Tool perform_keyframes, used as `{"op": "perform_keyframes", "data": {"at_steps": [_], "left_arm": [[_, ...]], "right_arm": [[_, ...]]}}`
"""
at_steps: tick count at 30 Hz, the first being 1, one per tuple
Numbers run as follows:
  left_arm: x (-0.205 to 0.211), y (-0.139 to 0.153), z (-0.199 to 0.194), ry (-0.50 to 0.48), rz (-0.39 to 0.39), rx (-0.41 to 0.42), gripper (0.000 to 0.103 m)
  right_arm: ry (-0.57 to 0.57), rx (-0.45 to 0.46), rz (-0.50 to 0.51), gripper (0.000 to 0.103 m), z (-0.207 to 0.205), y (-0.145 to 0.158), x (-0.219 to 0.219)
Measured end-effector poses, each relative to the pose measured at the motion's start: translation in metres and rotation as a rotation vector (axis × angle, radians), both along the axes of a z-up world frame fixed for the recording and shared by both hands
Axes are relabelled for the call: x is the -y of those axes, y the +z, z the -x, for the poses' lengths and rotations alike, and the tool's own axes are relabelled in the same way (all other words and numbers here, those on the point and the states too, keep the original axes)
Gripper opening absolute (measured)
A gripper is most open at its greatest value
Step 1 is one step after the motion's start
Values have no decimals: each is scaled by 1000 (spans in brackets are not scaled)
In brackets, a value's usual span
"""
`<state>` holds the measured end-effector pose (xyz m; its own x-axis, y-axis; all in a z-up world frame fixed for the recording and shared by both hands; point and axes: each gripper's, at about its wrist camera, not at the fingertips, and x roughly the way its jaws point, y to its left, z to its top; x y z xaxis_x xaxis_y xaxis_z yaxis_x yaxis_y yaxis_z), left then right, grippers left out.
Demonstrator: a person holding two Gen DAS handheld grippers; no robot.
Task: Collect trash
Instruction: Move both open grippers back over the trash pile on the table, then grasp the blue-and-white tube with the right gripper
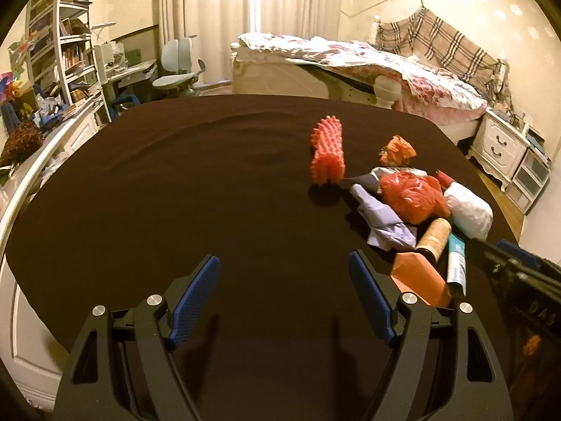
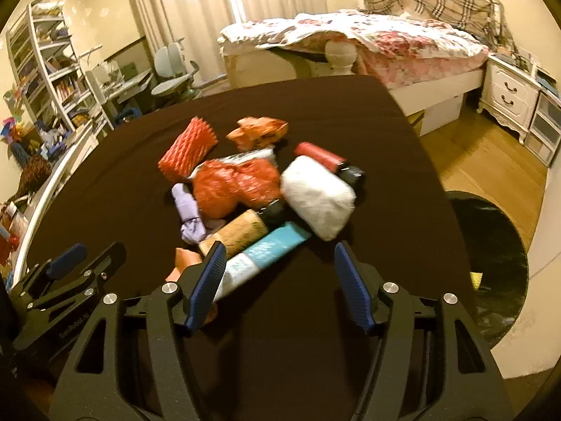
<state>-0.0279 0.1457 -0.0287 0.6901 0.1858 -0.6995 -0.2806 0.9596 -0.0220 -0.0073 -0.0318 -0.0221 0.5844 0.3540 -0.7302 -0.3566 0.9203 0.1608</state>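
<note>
Both my grippers, left and right, hang open and empty over the dark tablecloth, with the trash pile at frame centre just beyond my right fingertips and the black bin at right.

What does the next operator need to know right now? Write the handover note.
Left gripper: open, nothing between the jaws, over bare dark tablecloth left of the pile.
Right gripper: open, holding nothing, just short of the teal-and-white tube.
Trash is heaped mid-table: red foam net, orange plastic bag, white bundle, purple wad, cork-coloured roll, orange wrapper, red cylinder.
Black-lined bin sits off the table's right edge.
Done: nothing lifted that I can see.
Left: everything in the pile goes into the bin.
</note>
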Motion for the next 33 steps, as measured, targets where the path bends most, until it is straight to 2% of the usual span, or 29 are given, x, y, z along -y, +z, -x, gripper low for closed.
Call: {"op": "perform_keyframes", "data": {"at_steps": [6,15,19,22,25,33], "left_arm": [[-4,-3,-1,-1,15,-9,76],[4,-7,-1,-26,21,-21,76],[0,-7,1,-15,12,-25,76],[-3,-8,0,1,21,-28,76],[-3,-7,0,1,24,-28,76],[10,-9,1,-34,31,-34,76]], "right_arm": [[-2,-33,42,63,1,-10,-1],[-26,-33,40,63,5,-12,14],[-11,-19,39,63,6,-10,6],[0,-8,89,63,5,-16,-6],[13,25,139,57,11,-16,-9],[15,50,153,26,18,-16,6]]}}
